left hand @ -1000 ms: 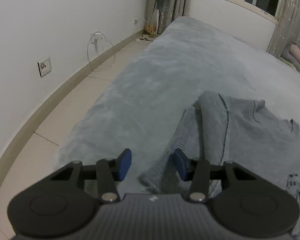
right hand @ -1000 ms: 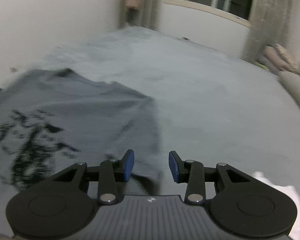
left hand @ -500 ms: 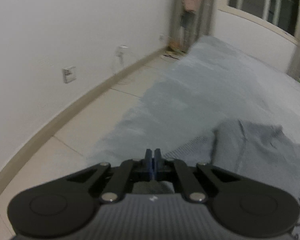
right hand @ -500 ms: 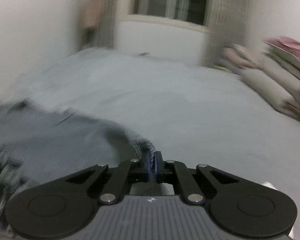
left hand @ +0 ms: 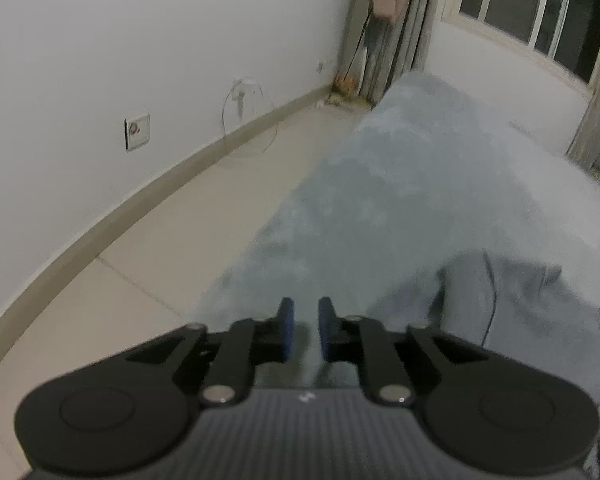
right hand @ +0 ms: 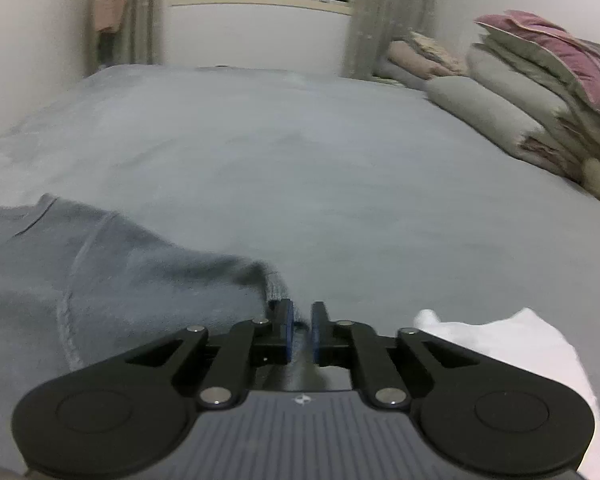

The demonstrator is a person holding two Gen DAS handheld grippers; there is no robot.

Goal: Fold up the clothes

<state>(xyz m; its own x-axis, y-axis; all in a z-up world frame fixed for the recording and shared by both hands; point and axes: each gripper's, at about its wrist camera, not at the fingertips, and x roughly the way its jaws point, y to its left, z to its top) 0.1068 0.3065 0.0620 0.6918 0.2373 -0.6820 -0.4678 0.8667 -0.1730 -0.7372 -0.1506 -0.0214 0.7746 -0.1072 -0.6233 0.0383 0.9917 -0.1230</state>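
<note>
Sweater (right hand: 112, 280), grey knit, lies spread on the bed (right hand: 300, 168) w/ its grey blanket, body toward the middle, sleeves out to either side. I've pulled each sleeve outward so the thing lies flat before I fold it.

Left gripper (left hand: 303, 326): jaws have just been opening, now a narrow gap. What shows in that gap is soft grey; can't tell if it's sleeve or blanket, too blurry. The sweater's shoulder seam (left hand: 490, 280) sits just to the right, so the cuff is prob right under my tips.

Right gripper (right hand: 299, 328): jaws also just been opening, gap narrower still. The ribbed cuff (right hand: 278, 286) runs straight down into them, looks pinched btwn the pads, prob about to be let go. A white cloth (right hand: 500, 344) lies beside this gripper, not part of the job yet.

Pillows (right hand: 520, 92) are stacked well apart.
</note>
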